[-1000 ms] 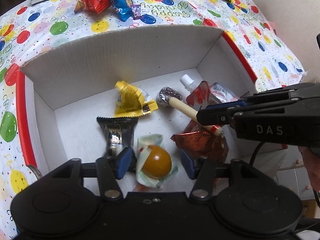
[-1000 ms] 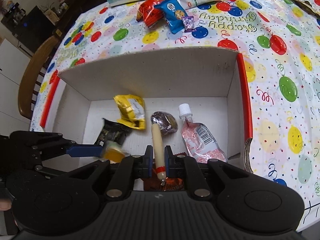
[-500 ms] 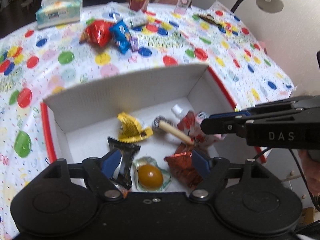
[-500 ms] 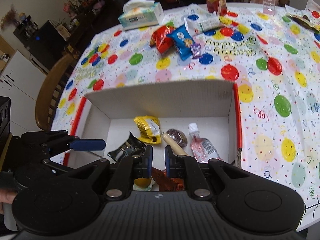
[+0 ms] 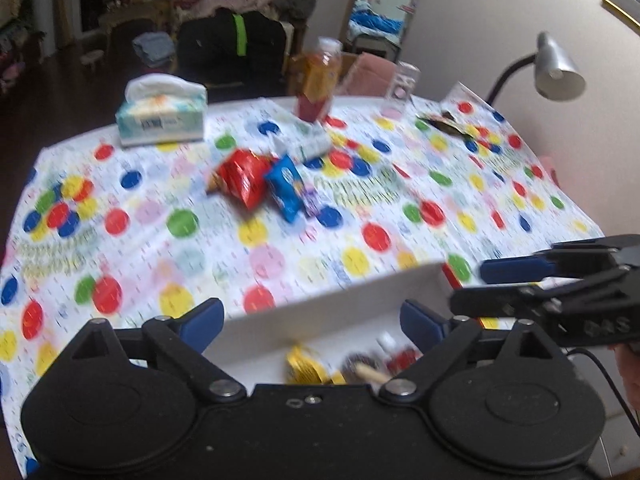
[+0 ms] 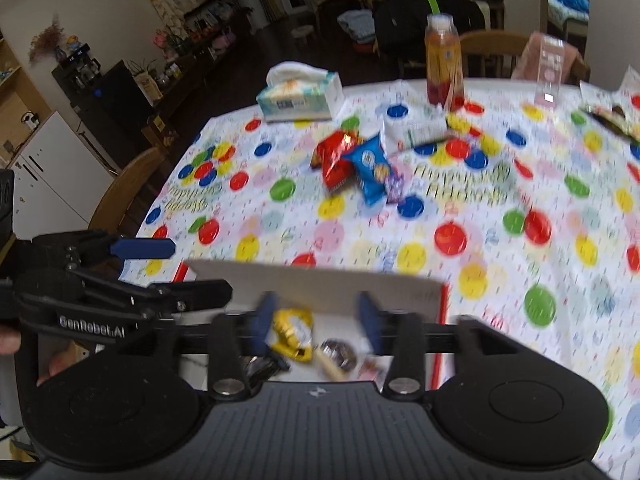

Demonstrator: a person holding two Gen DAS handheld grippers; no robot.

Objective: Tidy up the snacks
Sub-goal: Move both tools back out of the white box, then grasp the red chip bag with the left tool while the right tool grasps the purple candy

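Snack-filled box (image 6: 320,282) (hand-held gripper (image 6: 316,320) empty)

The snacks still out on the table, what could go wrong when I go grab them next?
The red bag, blue packet and small purple packet overlap, so the open left gripper or right gripper might pinch two or knock one away. Reaching farther for the white packet could tip the juice bottle close behind it.

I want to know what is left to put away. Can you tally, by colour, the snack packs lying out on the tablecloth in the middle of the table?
Red pack: 1
Blue pack: 1
Small purple pack: 1
White pack: 1
Total: 4, all outside the white box.
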